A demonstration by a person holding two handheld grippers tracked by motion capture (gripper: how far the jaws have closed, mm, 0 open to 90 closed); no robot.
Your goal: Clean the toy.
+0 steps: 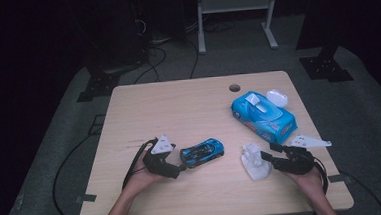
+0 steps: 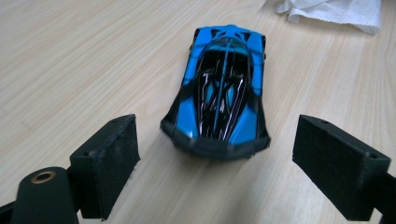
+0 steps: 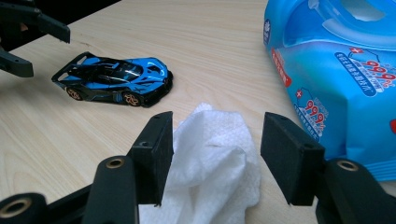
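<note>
A blue and black toy car [image 1: 202, 152] stands on the wooden table [image 1: 178, 108], left of centre near the front. My left gripper [image 1: 182, 167] is open just left of it. In the left gripper view the car's [image 2: 219, 84] near end sits between the tips of the jaws, with a gap on each side. A crumpled white wipe [image 1: 254, 162] lies at the front right. My right gripper [image 1: 269, 155] is open around it. In the right gripper view the wipe [image 3: 210, 158] bulges between the two pads and the car [image 3: 114, 79] shows farther off.
A blue pack of wet wipes [image 1: 263, 115] lies at the right rear, close beside the right gripper in its own view [image 3: 336, 70]. A white oval lid [image 1: 277, 97] rests behind the pack. A round cable hole [image 1: 234, 88] is near the table's far edge.
</note>
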